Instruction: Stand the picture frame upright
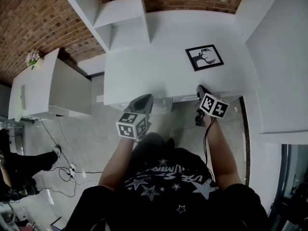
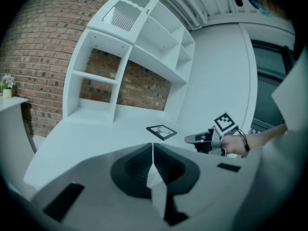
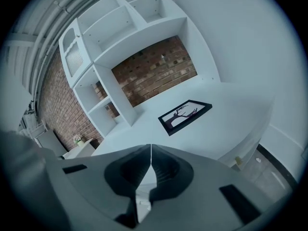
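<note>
While the black-edged rectangular picture frame (image 1: 204, 57) lies flat on its back on the white desk (image 1: 154, 66), neither gripper touches it. It rests toward the right side of the desktop, well clear of the near edge, with its white print and dark branching silhouette facing up. The right gripper view shows the frame ahead and a little to the right, flat on the surface and apart from the jaws.

In the head view, the left gripper (image 1: 143, 100) hovers at the near edge of the desk, left of the frame and well apart from it. Its own view shows its 2 jaws pressed together along a thin seam, with nothing between them.

The right gripper (image 1: 199, 88) is also at the near edge, just below the frame in the head view and nearer to it than the left one. Its 2 jaws are likewise closed on each other and hold nothing. The left gripper view shows this gripper from the side, with its marker cube on top and a hand behind it, near the frame but not in contact.

At the back of the desk, a white open shelf unit (image 1: 115, 18) stands against a red brick wall (image 1: 29, 23). A small pot of pale flowers (image 1: 32, 57) sits on a white side cabinet (image 1: 53, 88) to the left.
</note>
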A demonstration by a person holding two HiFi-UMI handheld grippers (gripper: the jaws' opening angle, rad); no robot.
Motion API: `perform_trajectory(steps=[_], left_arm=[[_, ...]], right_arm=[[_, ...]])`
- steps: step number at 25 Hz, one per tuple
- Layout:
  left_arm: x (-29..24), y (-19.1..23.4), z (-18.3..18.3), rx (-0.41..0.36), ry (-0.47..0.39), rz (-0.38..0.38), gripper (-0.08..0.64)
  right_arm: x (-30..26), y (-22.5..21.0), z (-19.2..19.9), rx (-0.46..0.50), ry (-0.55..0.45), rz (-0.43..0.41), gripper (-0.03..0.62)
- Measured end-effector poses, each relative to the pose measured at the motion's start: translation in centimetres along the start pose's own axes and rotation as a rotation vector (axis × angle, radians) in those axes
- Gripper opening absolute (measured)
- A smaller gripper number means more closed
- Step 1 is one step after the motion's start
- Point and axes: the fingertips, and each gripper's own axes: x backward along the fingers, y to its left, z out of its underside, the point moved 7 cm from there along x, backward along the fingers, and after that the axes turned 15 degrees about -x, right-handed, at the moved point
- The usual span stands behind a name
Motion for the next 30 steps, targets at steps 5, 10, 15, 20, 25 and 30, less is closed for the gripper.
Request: perform_trajectory(steps=[5,10,15,20,25,30], left_arm=[[-1.7,1.4,0.2,0.015,0.033,0.017,0.02],[-5.0,3.2,0.3,0.023,0.069,0.067,0.02],[-8.3,5.1,-0.4,0.012,0.097,0.133,0.02],[-11.0,7.1,-1.0,-0.005,0.111,0.179,0.02],[-13.2,8.7,-1.2,0.02,0.116,0.214,0.02],[-15.3,10.1,-1.8,0.022,0.118,0.239,0.02]], right_arm=[[-2.4,-0.6,-0.7,-0.067,0.004,0.033,0.017],[-4.7,-1.2,-2.0,-0.071,0.008,0.104,0.018],[-7.4,-1.6,-3.3,-0.094,0.02,0.151,0.121],[-9.8,-1.9,-4.8,-0.141,-0.008,0.215,0.12],[-11.4,-3.2,-6.2,-0.21,-0.034,0.311,0.12],[-12.6,-3.9,-6.9,-0.219,-0.035,0.393,0.127]])
